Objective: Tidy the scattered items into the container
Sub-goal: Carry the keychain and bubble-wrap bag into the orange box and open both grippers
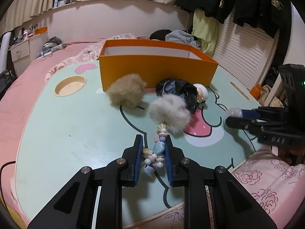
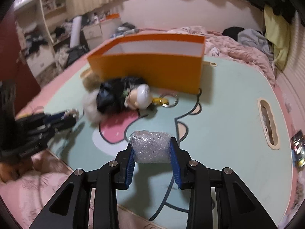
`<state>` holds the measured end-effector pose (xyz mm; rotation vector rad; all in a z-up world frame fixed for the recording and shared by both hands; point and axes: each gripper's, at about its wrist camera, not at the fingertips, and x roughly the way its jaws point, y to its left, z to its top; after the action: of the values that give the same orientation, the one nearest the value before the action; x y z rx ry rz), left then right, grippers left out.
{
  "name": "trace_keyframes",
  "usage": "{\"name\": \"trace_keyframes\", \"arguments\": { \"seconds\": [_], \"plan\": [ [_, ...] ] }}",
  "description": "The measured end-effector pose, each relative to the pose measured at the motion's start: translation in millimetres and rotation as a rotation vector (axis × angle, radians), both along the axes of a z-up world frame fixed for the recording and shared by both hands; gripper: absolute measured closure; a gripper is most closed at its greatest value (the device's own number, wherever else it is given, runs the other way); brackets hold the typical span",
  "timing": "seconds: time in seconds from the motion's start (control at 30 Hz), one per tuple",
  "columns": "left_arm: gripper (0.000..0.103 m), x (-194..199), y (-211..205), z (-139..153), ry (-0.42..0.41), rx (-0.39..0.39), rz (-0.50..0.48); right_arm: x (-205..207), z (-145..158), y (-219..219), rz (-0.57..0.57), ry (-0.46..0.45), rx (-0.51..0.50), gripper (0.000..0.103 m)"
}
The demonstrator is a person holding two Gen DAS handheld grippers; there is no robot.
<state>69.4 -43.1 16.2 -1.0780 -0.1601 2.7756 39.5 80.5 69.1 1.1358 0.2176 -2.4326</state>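
On the mint lap table (image 1: 57, 133), both your grippers hold items.
Your left gripper (image 1: 154, 152) clamps the bead charm (image 1: 155, 153); your right gripper (image 2: 151, 152) clamps the bubble-wrapped bundle (image 2: 150, 146), near the orange box (image 1: 156, 70).

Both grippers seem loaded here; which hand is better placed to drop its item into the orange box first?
Probably the left. The left gripper grips only the bead strap of the white pompom charm, directly facing the orange box. The right gripper, shut on the bubble-wrapped bundle, sits off toward the box's corner.
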Motion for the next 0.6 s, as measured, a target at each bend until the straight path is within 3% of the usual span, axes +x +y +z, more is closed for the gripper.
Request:
{"name": "trace_keyframes", "arguments": {
  "seconds": [0.6],
  "plan": [
    [0.080, 0.2, 6.8, -3.3, -0.008, -0.023, -0.012, 0.2, -1.1, -1.5, -0.001, 0.020, 0.010, 0.070]
  ]
}}
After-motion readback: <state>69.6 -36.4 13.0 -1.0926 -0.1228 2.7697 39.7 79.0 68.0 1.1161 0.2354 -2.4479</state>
